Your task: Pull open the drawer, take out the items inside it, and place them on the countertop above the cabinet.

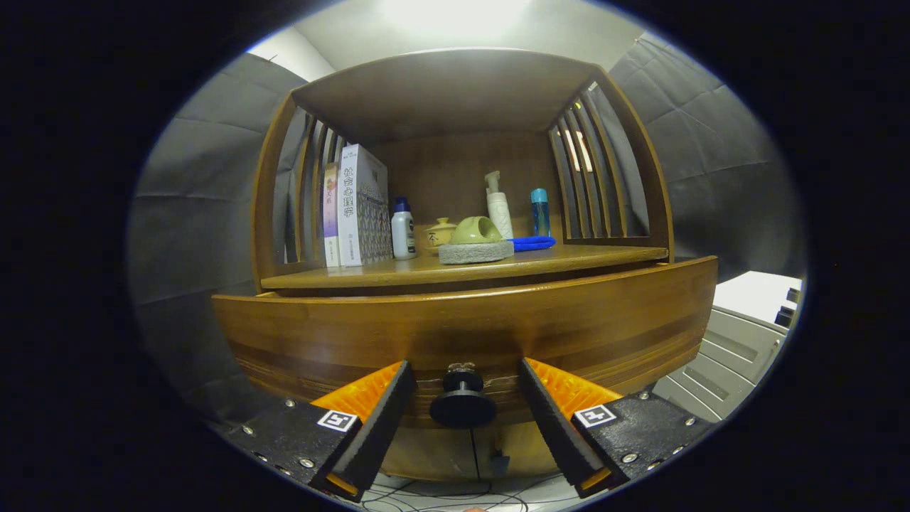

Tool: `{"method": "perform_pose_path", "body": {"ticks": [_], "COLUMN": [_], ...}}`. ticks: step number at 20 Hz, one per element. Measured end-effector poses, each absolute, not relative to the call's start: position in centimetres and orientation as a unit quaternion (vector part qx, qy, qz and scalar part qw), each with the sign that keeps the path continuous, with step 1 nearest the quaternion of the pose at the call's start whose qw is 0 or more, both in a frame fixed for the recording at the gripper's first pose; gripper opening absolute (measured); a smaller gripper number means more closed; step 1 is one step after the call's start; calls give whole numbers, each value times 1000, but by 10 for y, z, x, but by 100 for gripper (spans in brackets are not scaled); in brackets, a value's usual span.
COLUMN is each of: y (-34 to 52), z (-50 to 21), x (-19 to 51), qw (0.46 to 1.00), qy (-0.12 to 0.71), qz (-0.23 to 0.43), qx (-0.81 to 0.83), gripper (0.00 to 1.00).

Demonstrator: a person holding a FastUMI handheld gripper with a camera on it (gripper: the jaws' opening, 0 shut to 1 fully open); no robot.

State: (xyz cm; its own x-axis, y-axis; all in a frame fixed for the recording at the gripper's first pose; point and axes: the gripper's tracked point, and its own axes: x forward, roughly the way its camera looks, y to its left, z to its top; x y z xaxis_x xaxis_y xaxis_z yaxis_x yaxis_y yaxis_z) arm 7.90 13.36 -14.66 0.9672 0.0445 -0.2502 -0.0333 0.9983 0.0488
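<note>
The wooden drawer front (569,327) spans the view just ahead of my fingers. Its dark round knob (463,405) sits between them. My gripper (466,365) is open, with a finger on each side of the knob and a gap left on both sides. The drawer's inside is hidden behind its front board. Above it runs the cabinet's countertop (590,256), under a wooden shelf roof with slatted sides.
On the countertop stand two books (355,206) at the left, a white bottle (403,231), a small teapot (440,232), a green bowl (476,230) on a grey sponge (475,252), a pump bottle (499,206), a blue bottle (540,211) and a blue cloth (533,243). Cables (455,494) lie on the floor below.
</note>
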Motion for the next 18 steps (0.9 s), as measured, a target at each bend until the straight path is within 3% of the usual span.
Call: {"method": "perform_pose_path", "body": {"ticks": [18], "y": [132], "z": [-151], "x": [109], "qw": [993], "qy": [116], "qz": [9], "qx": [15], "gripper": [95]}}
